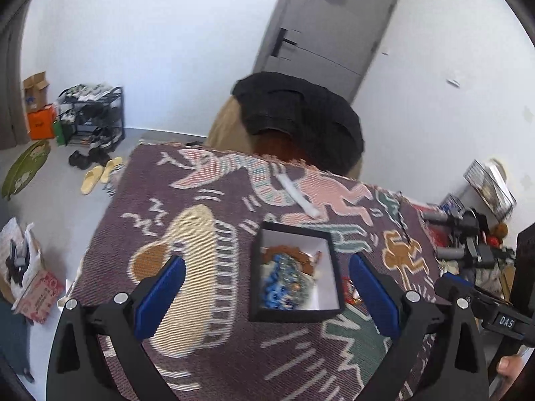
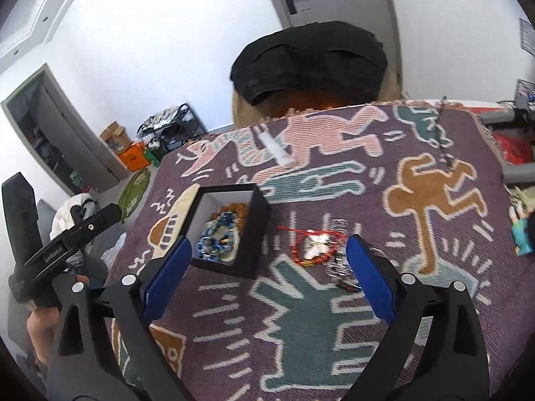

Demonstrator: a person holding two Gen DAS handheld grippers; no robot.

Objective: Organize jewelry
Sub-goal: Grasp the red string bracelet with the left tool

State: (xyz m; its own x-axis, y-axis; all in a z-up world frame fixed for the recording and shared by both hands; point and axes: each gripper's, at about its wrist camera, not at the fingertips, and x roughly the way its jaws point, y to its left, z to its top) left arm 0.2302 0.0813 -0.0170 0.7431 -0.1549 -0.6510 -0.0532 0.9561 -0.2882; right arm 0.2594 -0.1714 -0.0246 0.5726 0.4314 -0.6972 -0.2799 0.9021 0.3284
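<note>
A black box with a white lining (image 1: 329,269) (image 2: 255,214) stands on the patterned cloth (image 1: 207,300) (image 2: 301,334). It holds blue and brown bead jewelry (image 1: 284,277) (image 2: 217,234). My left gripper (image 1: 267,295) is open and empty, hovering above the cloth with the box between its fingers. My right gripper (image 2: 269,275) is open and empty above the cloth. A red bead bracelet with a white charm (image 2: 314,247) and a silvery chain piece (image 2: 337,264) lie on the cloth just right of the box, between the right gripper's fingers.
A white tube (image 1: 299,197) (image 2: 276,150) lies on the cloth beyond the box. A chair with a black cover (image 1: 301,117) (image 2: 311,60) stands behind the table. Clutter (image 1: 474,234) sits at the right edge. Shoes and a rack (image 1: 90,120) are on the floor left.
</note>
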